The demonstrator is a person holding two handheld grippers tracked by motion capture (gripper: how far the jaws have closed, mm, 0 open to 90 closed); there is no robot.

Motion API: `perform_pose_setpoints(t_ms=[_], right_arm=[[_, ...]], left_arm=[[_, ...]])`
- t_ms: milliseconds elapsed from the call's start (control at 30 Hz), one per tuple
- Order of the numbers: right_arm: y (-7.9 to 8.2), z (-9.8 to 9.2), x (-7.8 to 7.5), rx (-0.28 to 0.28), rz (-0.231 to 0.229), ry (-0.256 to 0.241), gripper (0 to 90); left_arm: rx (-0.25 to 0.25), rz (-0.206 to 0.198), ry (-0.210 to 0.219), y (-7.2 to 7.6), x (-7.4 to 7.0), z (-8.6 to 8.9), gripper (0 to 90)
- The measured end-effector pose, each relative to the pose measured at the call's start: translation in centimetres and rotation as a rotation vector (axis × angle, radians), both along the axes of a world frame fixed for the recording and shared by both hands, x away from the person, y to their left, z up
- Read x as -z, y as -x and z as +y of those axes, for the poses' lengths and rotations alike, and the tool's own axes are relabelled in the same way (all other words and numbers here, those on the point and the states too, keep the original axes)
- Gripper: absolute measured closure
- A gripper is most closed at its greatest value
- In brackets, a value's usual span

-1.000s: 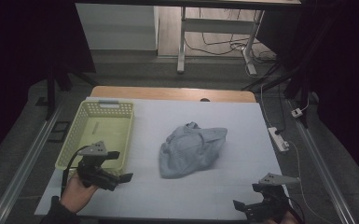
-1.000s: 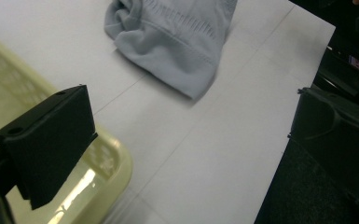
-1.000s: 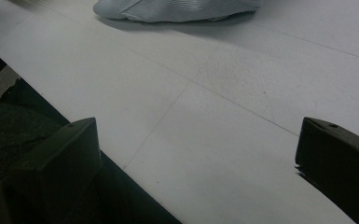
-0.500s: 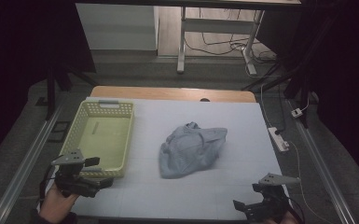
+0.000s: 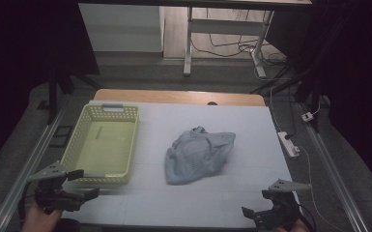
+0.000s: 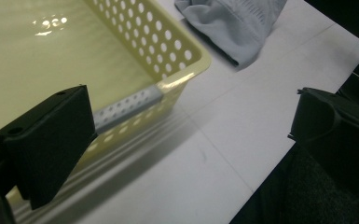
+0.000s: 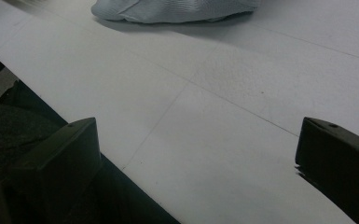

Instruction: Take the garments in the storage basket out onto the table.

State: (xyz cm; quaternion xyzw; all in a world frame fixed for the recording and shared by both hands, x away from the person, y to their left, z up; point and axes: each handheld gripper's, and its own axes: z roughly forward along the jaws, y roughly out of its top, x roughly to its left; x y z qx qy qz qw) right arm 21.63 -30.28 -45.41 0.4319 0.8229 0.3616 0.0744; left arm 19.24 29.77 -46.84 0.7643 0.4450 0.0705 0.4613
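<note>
1. Three things mark the high view's setting: a white table [image 5: 232,125] with a strip of bare wood along its far edge, a dark room around it, and a white power strip [image 5: 288,144] at the table's right edge with cables running over the grey floor. A pale yellow basket [image 5: 77,159] sits on the left part of the table, and a crumpled grey cloth [image 5: 196,154] lies near the middle, well apart from the basket.
2. In the same view the left gripper [image 5: 75,186] hangs at the near left corner, just beside the basket's near end, jaws spread and holding nothing. The right gripper [image 5: 263,211] sits at the near right edge, also spread and empty. The cloth lies between the two, farther up the table, touching neither.
3. Left gripper view: its two black jaws stand wide apart with nothing between them. The left jaw overlaps the basket's [image 6: 186,56] near wall, though contact cannot be told. The cloth [image 6: 233,23] shows at the top, beyond the basket's corner.
4. Right gripper view: the jaws stand wide apart over bare white table [image 7: 205,116], gripping nothing. The cloth [image 7: 172,9] lies well ahead, at the top edge.
</note>
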Motion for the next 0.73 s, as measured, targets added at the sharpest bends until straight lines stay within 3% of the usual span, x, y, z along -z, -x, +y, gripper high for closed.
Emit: perform_pose_setpoints(t_ms=[300, 633, 733], right_arm=[[0.0, 0.1, 0.0, -0.001, -0.001, 0.003, 0.0], [0.0, 0.1, 0.0, 0.0, -0.001, 0.003, 0.0], [0.0, 0.1, 0.0, -0.002, -0.001, 0.006, 0.0]], left_arm=[[-0.041, 0.018, 0.011, 1.1, 0.7, 1.6, 0.0], [-0.066, 0.047, -0.058, 1.8, 1.0, 1.8, 0.0], [-0.061, 0.056, -0.061, 1.7, 1.0, 1.8, 0.0]])
